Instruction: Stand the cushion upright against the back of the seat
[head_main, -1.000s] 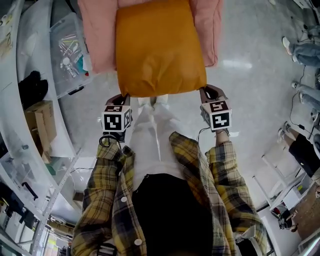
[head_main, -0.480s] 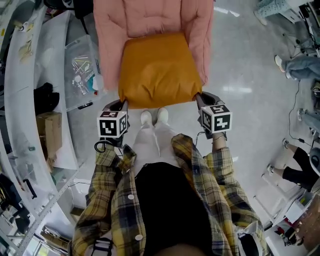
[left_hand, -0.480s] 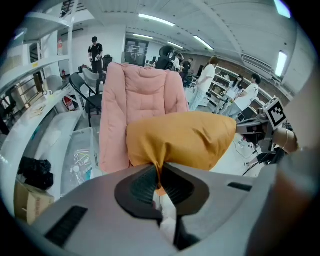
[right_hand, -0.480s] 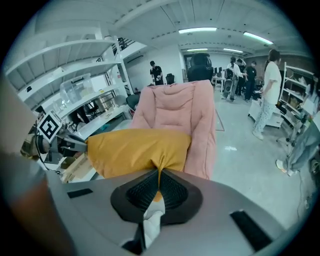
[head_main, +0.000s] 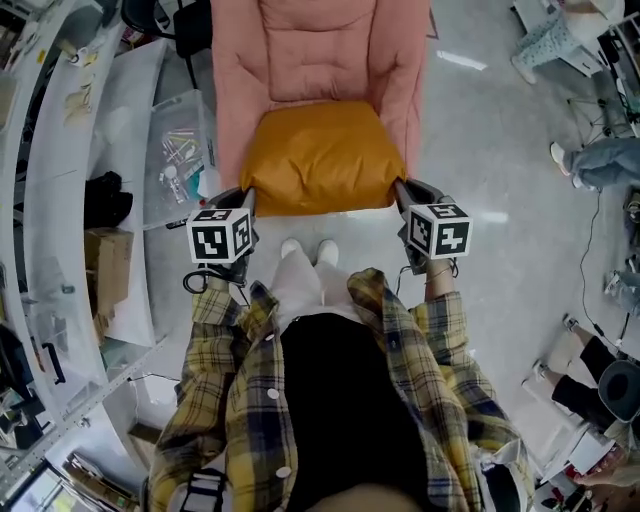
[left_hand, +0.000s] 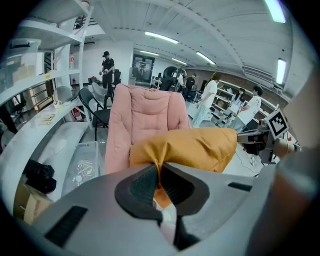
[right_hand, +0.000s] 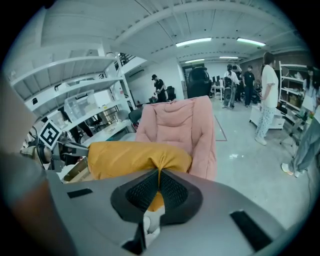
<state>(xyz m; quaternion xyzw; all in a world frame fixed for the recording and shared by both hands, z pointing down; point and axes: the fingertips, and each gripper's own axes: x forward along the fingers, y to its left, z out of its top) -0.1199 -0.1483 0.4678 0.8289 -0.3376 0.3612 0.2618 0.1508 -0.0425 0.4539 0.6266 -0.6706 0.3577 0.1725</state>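
Both tilted downward, left gripper (head_main: 246, 196), right gripper (head_main: 400, 189), each clamped on a near cushion (head_main: 320, 155) corner

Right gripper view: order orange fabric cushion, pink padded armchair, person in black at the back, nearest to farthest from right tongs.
1. Orange fabric cushion, pinched in the right tongs, spreading left.
2. Pink padded armchair, directly behind it, centre.
3. Person in black, far back, centre.

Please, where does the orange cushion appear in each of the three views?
Head view: cushion at upper centre.
Left gripper view: cushion at centre-right, a corner pinched in the jaws.
Right gripper view: cushion at centre-left, a corner pinched in the jaws.
Shared landmark: pink chair behind it.
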